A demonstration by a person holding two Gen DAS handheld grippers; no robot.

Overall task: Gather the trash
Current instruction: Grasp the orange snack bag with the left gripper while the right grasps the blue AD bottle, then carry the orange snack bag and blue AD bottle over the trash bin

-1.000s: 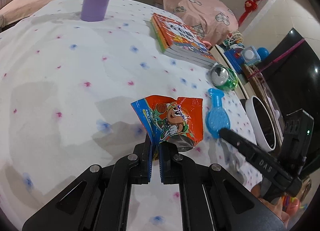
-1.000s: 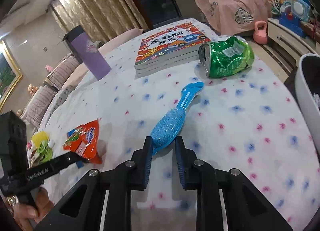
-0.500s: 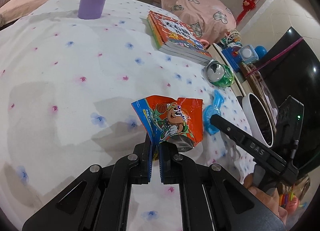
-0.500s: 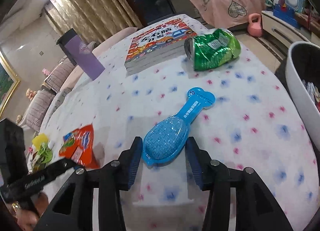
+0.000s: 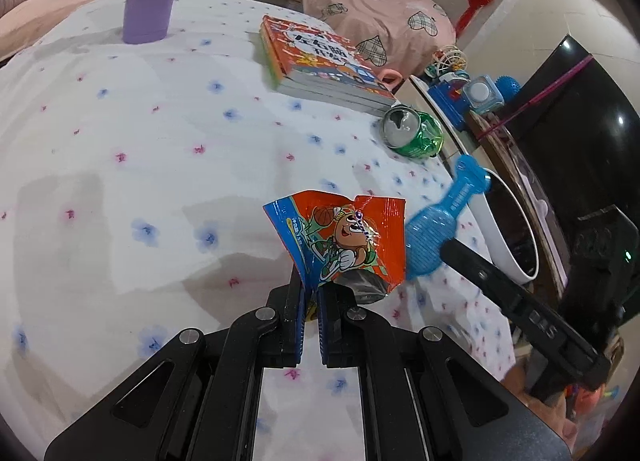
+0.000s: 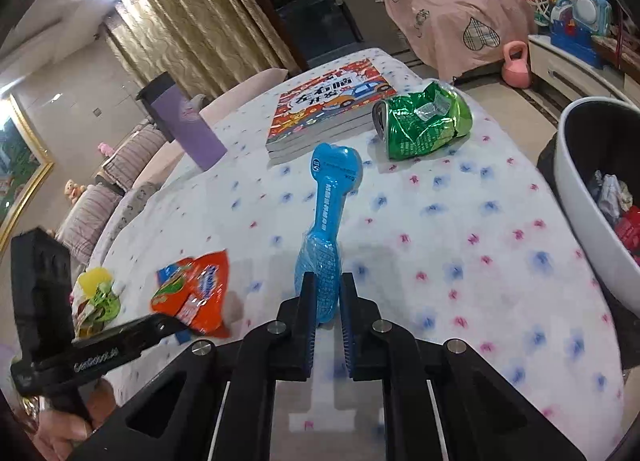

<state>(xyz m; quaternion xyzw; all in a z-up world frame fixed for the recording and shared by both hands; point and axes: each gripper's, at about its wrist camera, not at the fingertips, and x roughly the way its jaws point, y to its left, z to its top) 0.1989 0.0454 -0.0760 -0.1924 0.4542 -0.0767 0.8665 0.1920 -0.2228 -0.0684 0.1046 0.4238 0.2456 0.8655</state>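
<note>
We see our left claw (image 5: 310,293) pinched tight on the lower edge of an orange snack wrapper (image 5: 344,241), which stands up from the fingers, crumpled, clear of the flowered cloth on the counter (image 5: 160,165). From the right wrist view the same wrapper (image 6: 196,293) hangs at the tip of the left claw's black arm, above the cloth near the counter's left edge.

Our right claw (image 6: 325,297) is closed on the wide end of a blue plastic package (image 6: 326,221) shaped like a bone at its far end. The package tilts upward and away from the fingers, its narrow end raised above the cloth. In the left wrist view that blue package (image 5: 444,213) sits just beside the wrapper, its narrow end reaching toward the white rim of a bin (image 5: 496,237).

A crushed green can (image 6: 424,125) lies on its side on the counter, just beside a stack of picture books (image 6: 328,105). A purple tumbler (image 6: 184,125) with a dark lid stands well apart from them toward the far left of the counter. The white bin (image 6: 580,197) stands at the counter's right edge, and we can make out crumpled scraps inside it. A small yellow and green pouch (image 6: 98,293) lies behind the left claw's arm.
</note>
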